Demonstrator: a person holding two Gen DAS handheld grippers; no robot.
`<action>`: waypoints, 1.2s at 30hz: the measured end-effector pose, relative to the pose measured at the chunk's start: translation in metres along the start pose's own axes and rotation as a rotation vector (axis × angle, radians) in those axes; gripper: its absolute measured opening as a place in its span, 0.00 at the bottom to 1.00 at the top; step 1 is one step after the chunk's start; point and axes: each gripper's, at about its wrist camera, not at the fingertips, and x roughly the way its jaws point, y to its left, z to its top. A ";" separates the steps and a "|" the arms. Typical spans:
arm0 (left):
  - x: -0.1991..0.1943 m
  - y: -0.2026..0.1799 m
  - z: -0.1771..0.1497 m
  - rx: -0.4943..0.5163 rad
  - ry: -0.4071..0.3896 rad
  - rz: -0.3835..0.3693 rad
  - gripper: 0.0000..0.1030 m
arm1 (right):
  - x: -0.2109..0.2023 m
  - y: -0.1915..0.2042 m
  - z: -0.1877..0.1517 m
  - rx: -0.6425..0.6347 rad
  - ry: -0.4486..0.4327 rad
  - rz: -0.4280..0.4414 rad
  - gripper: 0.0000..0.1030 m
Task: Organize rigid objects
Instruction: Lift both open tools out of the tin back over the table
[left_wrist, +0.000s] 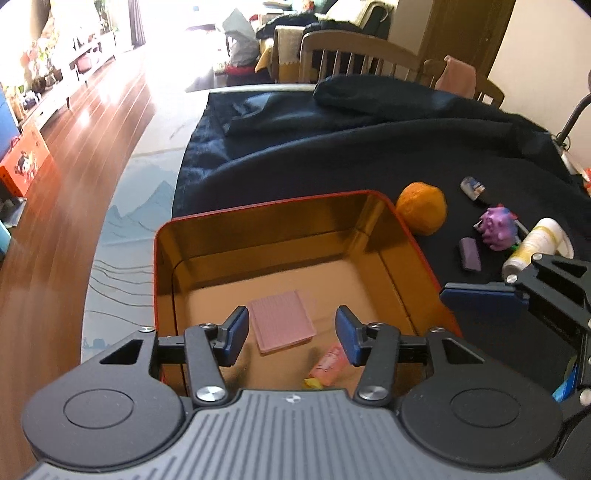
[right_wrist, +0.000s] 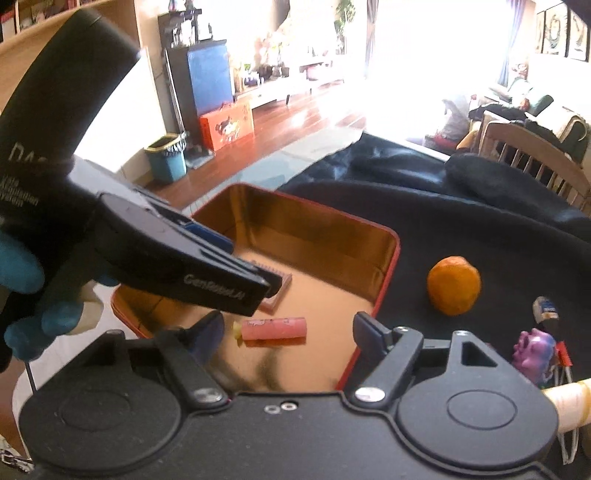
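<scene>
Above the red tin (left_wrist: 369, 197), both grippers, left (left_wrist: 291, 334) and right (right_wrist: 290, 332), gape empty; pink card pack (left_wrist: 282, 319) and pink tube (right_wrist: 273, 328) lie inside, apparently deposited.

The tin (left_wrist: 164, 258) is red outside and gold inside. The card (left_wrist: 280, 321) is pink. The ball (left_wrist: 422, 212) is orange. The cloth (left_wrist: 332, 155) is dark blue. The toy (left_wrist: 496, 229) is purple.

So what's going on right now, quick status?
Left gripper and right gripper open, empty, over tin. Pink pad and pink tube inside. Orange outside. Nothing blocking.
</scene>
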 end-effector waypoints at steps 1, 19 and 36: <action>-0.004 -0.001 0.000 -0.003 -0.009 -0.003 0.52 | -0.004 -0.001 -0.001 0.006 -0.010 0.001 0.76; -0.077 -0.031 -0.009 0.014 -0.160 -0.019 0.62 | -0.090 -0.018 -0.015 0.083 -0.146 -0.007 0.88; -0.101 -0.083 -0.024 0.016 -0.227 -0.064 0.80 | -0.151 -0.077 -0.069 0.202 -0.241 -0.177 1.00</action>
